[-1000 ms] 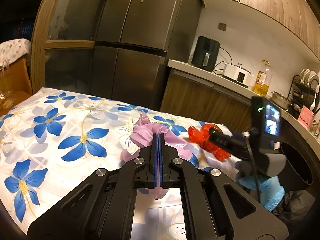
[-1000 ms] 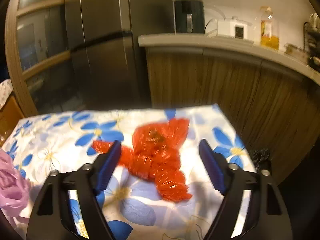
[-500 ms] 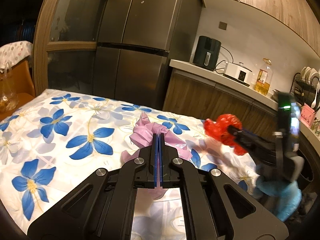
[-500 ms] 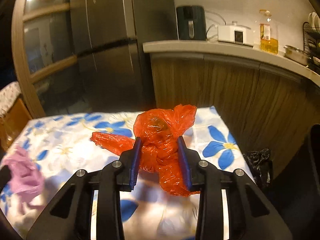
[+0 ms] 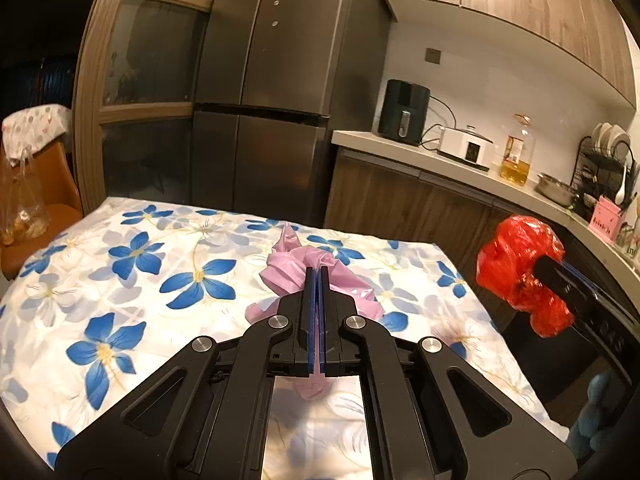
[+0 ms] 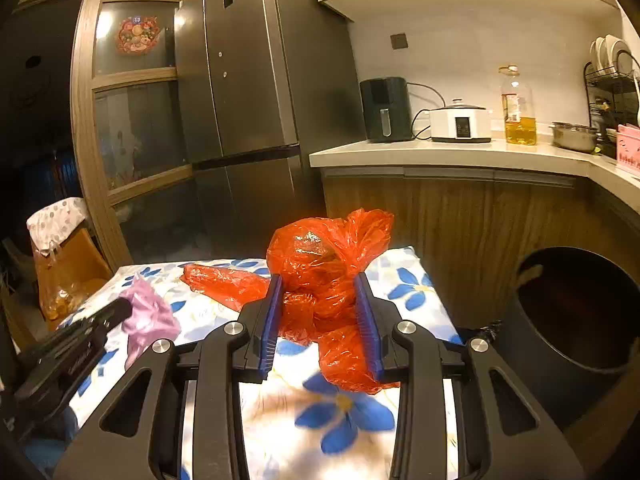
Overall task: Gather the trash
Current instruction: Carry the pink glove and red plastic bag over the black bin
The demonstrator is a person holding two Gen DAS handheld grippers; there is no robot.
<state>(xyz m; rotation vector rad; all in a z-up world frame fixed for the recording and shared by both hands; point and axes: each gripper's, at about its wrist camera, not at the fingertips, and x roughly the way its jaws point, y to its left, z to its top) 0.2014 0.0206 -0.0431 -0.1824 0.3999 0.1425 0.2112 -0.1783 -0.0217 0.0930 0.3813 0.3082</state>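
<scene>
My left gripper (image 5: 316,276) is shut on a crumpled pink plastic bag (image 5: 294,266) over the flowered tablecloth (image 5: 132,280). The pink bag also shows in the right wrist view (image 6: 150,314) at the left. My right gripper (image 6: 318,284) is shut on a crumpled red plastic bag (image 6: 324,264) and holds it above the table's right end. In the left wrist view the red bag (image 5: 520,264) hangs in the air past the table's right edge. A dark round bin (image 6: 576,312) stands open on the floor to the right.
A kitchen counter (image 6: 460,152) with an air fryer (image 6: 386,110), cooker (image 6: 460,122), oil bottle (image 6: 518,110) and dish rack runs behind. A tall fridge (image 5: 272,92) stands beyond the table. An orange chair (image 5: 44,196) with a clear bag is at the left.
My right gripper closed on the red bag, lifted it off the table and carried it rightwards beyond the table edge. My left gripper stayed shut on the pink bag.
</scene>
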